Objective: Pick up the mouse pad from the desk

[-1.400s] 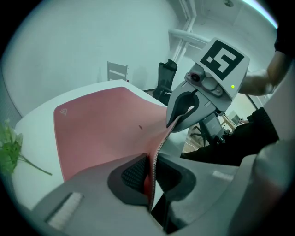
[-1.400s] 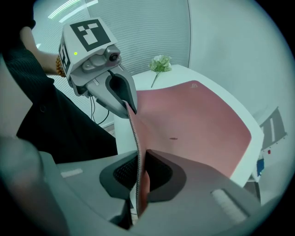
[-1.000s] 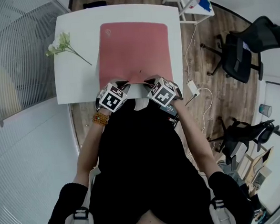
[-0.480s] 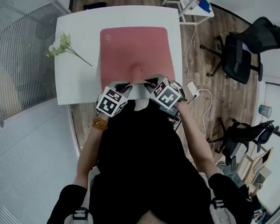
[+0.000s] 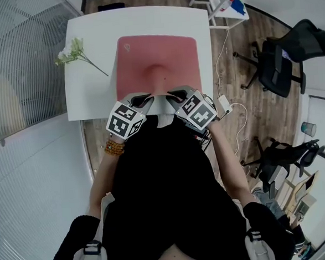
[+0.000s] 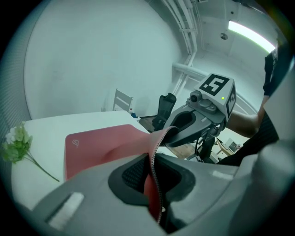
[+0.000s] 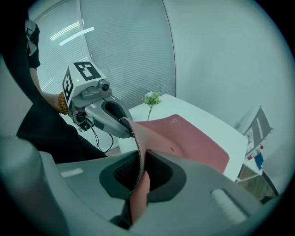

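Since a second ago both pairs of tongs have risen, and the near edge of the mouse pad (image 5: 156,55) has come up off the counter (image 5: 93,92) with them. It now puckers into a ridge between the two grips.

The left tongs (image 5: 140,100) are clamped on the pad's near-left part. In the left gripper view the stitched red edge runs straight down between the closed jaws. The right tongs (image 5: 176,94) pinch the near-right part in the same way, with the pad's edge squeezed between their dark pads.

The red mouse pad lies on the right half of the white counter, with its right side close to the counter's right edge. Its far part is flat on the surface and its near edge is raised above the counter's near edge.

A flower sprig (image 5: 74,52) lies by the left edge, well apart from the pad. A bead bracelet (image 5: 115,148) shows on the left wrist. A black office chair (image 5: 290,56) stands on the wooden floor beyond the right edge.
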`<state>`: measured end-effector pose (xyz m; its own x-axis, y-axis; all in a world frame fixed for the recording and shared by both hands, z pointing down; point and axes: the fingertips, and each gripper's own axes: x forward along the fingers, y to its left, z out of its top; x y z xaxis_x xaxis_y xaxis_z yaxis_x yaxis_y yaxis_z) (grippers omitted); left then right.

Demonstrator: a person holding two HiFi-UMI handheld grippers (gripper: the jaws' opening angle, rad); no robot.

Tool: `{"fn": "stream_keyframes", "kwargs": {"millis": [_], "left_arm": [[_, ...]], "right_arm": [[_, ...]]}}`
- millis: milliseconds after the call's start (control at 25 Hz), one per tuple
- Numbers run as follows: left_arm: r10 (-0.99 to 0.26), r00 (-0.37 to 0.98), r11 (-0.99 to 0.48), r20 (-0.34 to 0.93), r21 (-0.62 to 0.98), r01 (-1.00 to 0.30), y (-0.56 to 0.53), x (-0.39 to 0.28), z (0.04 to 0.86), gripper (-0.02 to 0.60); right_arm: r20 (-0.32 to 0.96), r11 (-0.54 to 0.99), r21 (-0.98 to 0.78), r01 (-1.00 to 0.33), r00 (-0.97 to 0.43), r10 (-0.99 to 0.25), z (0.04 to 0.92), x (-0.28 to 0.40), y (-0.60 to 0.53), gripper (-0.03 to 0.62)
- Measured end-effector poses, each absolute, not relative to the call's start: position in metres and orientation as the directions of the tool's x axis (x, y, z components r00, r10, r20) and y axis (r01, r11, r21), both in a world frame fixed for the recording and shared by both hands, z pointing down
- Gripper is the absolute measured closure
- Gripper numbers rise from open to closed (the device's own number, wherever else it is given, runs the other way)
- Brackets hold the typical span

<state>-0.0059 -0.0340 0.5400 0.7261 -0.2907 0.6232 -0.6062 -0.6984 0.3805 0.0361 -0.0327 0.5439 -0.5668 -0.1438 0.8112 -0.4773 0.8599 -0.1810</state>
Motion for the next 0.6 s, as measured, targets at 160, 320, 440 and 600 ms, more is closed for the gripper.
{"fn": "stream_keyframes", "kwargs": {"millis": [160,320,440,600], "left_arm": [[-0.313,0.737,-0.689,0.599,0.39,-0.61,-0.035,-0.006,0.524,0.56],[-0.332,0.748,-0.685,0.575,0.397,-0.61,-0.036,-0.005,0.512,0.56],[-0.342,0.756,-0.687,0.559,0.4,-0.606,-0.035,-0.004,0.504,0.56],[-0.354,0.761,-0.695,0.543,0.391,-0.603,-0.034,-0.002,0.491,0.56]], "right_arm": [[0.787,0.854,-0.185,-0.487,-0.594,-0.169,0.528,0.033,-0.035,0.551],[0.763,0.847,-0.18,-0.5,-0.614,-0.2,0.514,0.031,-0.039,0.551],[0.756,0.843,-0.179,-0.508,-0.619,-0.213,0.508,0.031,-0.038,0.551],[0.743,0.841,-0.175,-0.512,-0.629,-0.229,0.496,0.031,-0.036,0.551]]}}
